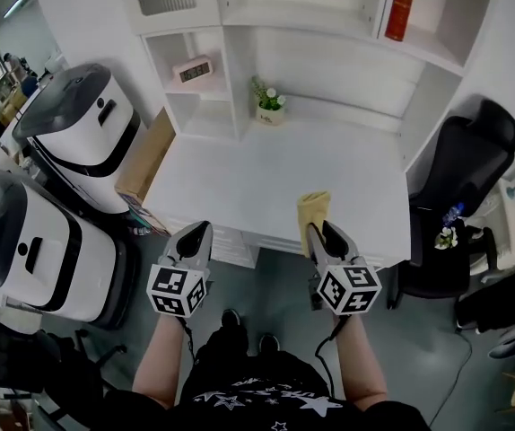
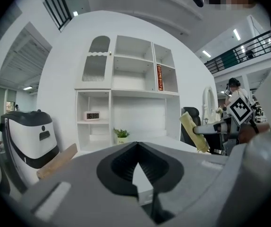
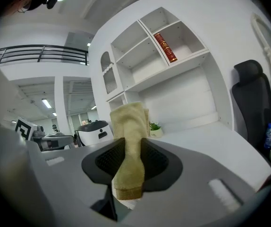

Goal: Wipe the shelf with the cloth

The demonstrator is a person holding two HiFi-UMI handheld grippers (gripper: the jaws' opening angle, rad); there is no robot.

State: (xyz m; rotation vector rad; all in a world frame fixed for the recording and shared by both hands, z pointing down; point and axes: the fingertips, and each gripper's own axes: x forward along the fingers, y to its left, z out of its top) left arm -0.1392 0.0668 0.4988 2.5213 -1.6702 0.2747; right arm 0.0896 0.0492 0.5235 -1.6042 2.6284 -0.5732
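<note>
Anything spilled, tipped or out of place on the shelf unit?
Nothing stands out: the clock, plant pot and red book stand upright, no spill shows, and the right gripper holds the cloth.

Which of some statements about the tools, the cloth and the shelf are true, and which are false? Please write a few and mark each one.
1. The right tool holds the cloth. True.
2. The left tool holds the clock. False: its jaws are together with nothing between them, and the clock stands in a compartment.
3. The red book stands in an upper compartment. True.
4. The plant is on the floor. False: it stands at the back of the shelf.
</note>
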